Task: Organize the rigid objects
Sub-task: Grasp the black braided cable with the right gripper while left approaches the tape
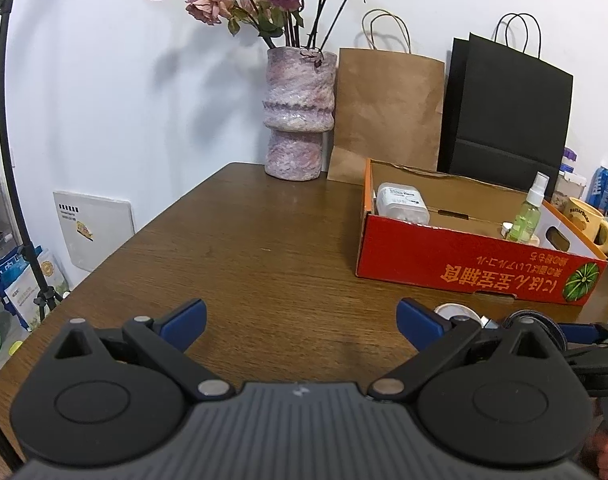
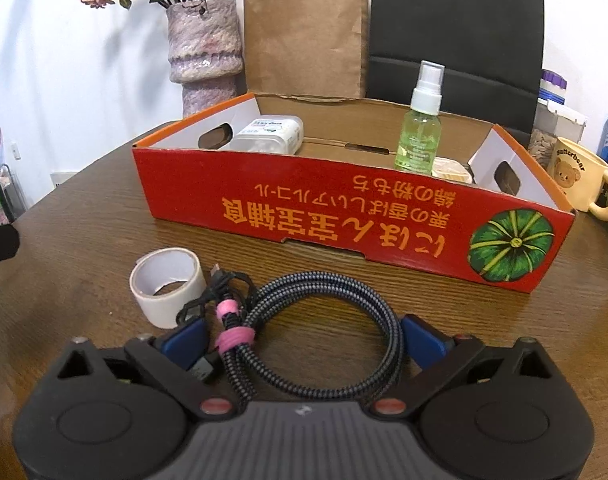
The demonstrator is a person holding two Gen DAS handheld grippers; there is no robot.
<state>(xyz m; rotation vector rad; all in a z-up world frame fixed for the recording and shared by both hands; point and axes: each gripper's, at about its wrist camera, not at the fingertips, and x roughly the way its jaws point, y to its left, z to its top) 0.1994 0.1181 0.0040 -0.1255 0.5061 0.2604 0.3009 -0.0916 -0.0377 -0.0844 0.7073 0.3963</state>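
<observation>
A red cardboard box (image 2: 304,204) stands open on the brown table; it also shows in the left wrist view (image 1: 463,256). Inside are a white plastic container (image 2: 270,134), a green spray bottle (image 2: 419,128) and a small round jar (image 2: 451,170). A coiled braided cable (image 2: 323,320) with a pink tie lies in front of the box, between the open fingers of my right gripper (image 2: 304,340). A white tape roll (image 2: 166,284) lies left of the cable. My left gripper (image 1: 302,324) is open and empty over bare table left of the box.
A pink vase (image 1: 298,120) with dried roses, a brown paper bag (image 1: 387,112) and a black bag (image 1: 503,108) stand against the wall behind the box. A yellow bear mug (image 2: 579,176) sits right of the box. The table edge (image 1: 144,236) runs along the left.
</observation>
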